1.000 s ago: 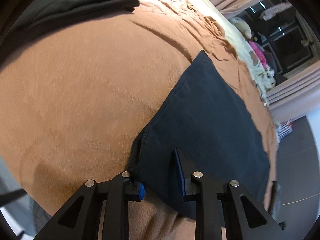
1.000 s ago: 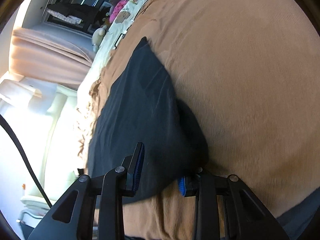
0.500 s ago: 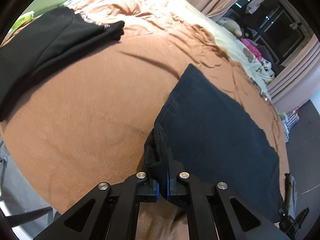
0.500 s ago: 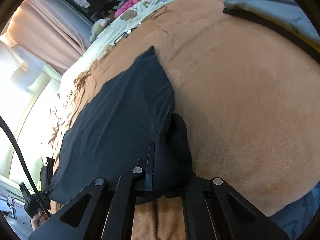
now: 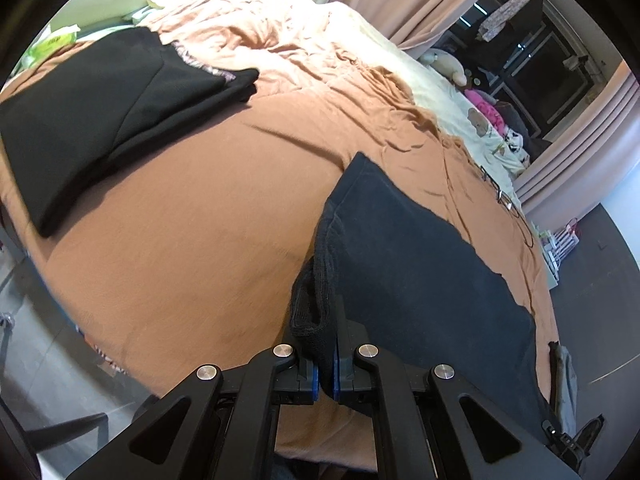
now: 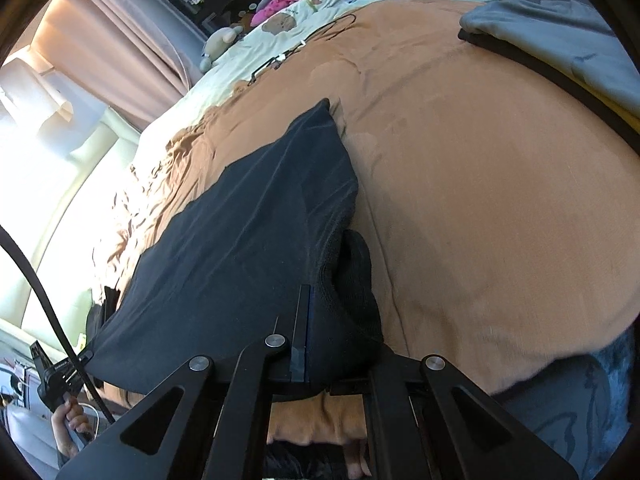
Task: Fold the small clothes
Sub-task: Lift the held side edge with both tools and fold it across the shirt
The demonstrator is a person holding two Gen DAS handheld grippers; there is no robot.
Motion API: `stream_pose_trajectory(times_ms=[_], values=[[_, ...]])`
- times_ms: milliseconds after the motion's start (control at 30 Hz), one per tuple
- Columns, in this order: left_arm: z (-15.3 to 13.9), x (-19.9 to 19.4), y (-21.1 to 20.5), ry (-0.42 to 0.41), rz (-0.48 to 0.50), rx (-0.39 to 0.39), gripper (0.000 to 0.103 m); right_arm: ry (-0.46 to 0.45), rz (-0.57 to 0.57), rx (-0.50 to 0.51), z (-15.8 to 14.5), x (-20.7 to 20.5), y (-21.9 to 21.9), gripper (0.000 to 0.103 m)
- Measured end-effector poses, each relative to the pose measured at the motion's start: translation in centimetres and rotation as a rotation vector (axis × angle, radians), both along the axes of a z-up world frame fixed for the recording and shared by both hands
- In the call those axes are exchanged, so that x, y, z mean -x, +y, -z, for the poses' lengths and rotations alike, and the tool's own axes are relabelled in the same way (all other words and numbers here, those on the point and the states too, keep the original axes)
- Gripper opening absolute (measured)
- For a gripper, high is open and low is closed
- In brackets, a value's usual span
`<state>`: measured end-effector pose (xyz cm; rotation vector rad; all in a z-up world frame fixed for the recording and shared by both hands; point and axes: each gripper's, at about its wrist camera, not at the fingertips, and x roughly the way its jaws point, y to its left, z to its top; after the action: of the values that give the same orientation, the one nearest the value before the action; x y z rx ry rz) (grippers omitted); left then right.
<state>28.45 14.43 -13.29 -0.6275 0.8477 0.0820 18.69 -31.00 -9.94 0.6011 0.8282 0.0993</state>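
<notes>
Left claw (image 5: 326, 376) clamped on garment (image 5: 420, 280) hem, lower centre of frame. Right claw (image 6: 340, 360) clamped on its other corner. Garment flat on bed (image 5: 200, 220).

Garment (image 5: 420, 264) lies on bedspread (image 5: 200, 208), folded pile (image 5: 92, 112) well left.

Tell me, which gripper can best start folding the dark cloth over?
Probably neither alone. The left gripper and right gripper each pinch a near corner of the dark cloth, so lifting both together looks best.
</notes>
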Motion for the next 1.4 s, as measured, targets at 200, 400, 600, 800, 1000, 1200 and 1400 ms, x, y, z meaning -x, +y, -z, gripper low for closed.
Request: stream_pose_trajectory(times_ms=[200, 400, 600, 800, 1000, 1200, 1400], values=[[2.8, 0.4, 0.4, 0.035, 0.012, 0.068, 0.004, 0.063, -0.027, 0.038, 1.2, -0.7, 0.3, 0.001], [4.7, 0.3, 1.2, 0.059, 0.001, 0.158, 0.004, 0.077, 0.003, 0.087, -0.4, -0.2, -0.8, 0.017], [5.5, -0.1, 1.1, 0.052, 0.027, 0.201, 0.005, 0.075, 0.047, 0.146, -3.5, 0.1, -2.4, 0.017], [6.4, 0.2, 1.1, 0.031, 0.038, 0.263, 0.012, 0.044, -0.039, 0.205, -5.8, -1.0, 2.4, 0.017], [6.7, 0.7, 1.7, 0.011, 0.047, 0.31, 0.012, 0.032, -0.156, 0.257, -6.5, -3.3, 8.3, 0.017], [7.1, 1.3, 2.1, 0.001, 0.06, 0.334, 0.012, 0.046, -0.255, 0.293, -5.8, -6.0, 13.6, 0.017], [7.4, 1.8, 2.5, -0.012, 0.066, 0.369, 0.012, 0.08, -0.341, 0.331, -3.9, -9.1, 17.9, 0.017]])
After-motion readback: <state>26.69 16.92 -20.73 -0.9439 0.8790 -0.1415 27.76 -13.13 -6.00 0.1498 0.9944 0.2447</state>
